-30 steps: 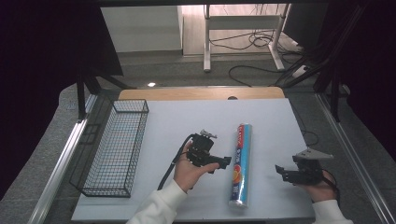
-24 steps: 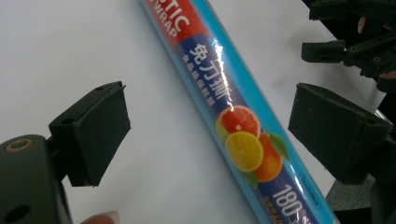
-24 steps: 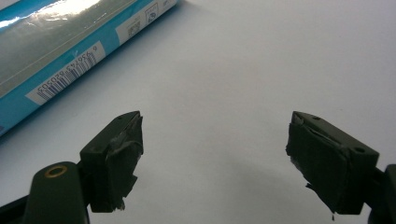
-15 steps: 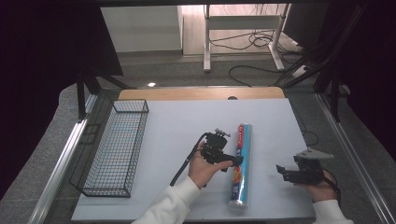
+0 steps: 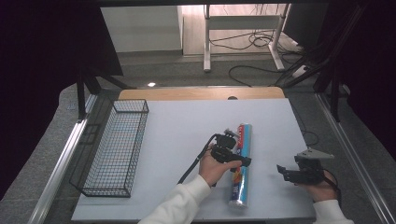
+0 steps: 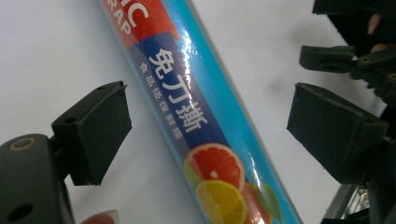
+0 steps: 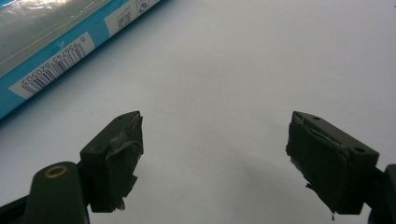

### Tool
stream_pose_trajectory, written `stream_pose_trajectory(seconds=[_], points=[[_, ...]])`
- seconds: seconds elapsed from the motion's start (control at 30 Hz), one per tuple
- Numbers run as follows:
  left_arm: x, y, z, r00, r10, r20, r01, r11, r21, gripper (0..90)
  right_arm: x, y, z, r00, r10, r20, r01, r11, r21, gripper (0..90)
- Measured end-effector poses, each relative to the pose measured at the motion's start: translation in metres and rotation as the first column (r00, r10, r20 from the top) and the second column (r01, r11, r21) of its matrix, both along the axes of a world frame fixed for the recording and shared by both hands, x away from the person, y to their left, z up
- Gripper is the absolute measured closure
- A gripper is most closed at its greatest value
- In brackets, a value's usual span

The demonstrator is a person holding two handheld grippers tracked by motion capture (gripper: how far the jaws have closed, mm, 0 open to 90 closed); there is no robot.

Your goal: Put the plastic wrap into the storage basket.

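Jaws of the left gripper (image 6: 208, 135) stood wide apart, one on each side of a long blue tube of cling wrap (image 6: 201, 116) printed with white Chinese characters and orange and lemon slices; neither pad touched it. In the high view this left gripper (image 5: 236, 161), held in a hand with a white sleeve (image 5: 175, 205), hovered over the middle of the tube (image 5: 240, 186), a black cable (image 5: 194, 163) trailing from it towards the near edge.

The tube lay flat on the white bench top (image 5: 187, 126), right of centre, running lengthwise from mid-bench towards the near edge.

The right gripper (image 7: 215, 158) was also open, its two black pads spread over bare white surface, with the tube's barcoded side (image 7: 51, 70) lying at the upper left. From above, the right gripper (image 5: 282, 171) sat near the bench's near right corner, well apart from the tube.

A black wire mesh basket (image 5: 112, 149) stood along the left edge.
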State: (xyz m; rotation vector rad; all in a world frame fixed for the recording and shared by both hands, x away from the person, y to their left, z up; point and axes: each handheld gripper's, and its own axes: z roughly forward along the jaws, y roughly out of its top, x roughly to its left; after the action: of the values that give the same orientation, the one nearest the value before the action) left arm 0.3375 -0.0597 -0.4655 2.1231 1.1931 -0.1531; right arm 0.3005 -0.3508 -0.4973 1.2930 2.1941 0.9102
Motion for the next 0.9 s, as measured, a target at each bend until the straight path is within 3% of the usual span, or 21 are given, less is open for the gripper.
stream_pose_trajectory(seconds=[0.67,0.77,0.9], points=[[0.018,-0.025,-0.029,0.9937,0.020,-0.110,-0.012,0.9975,0.070,15.8,0.000,-0.001,-0.002,1.0000,-0.005,0.002,0.005,1.000,-0.015,18.9],[0.019,-0.026,-0.032,0.9919,0.026,-0.125,-0.018,0.9978,0.064,17.4,0.001,-0.001,-0.002,1.0000,-0.005,0.003,0.005,1.000,-0.016,18.9],[0.024,-0.026,-0.035,0.9848,0.027,-0.171,-0.020,0.9991,0.038,19.3,0.001,-0.001,-0.003,1.0000,-0.006,0.002,0.006,1.000,-0.022,19.0]])
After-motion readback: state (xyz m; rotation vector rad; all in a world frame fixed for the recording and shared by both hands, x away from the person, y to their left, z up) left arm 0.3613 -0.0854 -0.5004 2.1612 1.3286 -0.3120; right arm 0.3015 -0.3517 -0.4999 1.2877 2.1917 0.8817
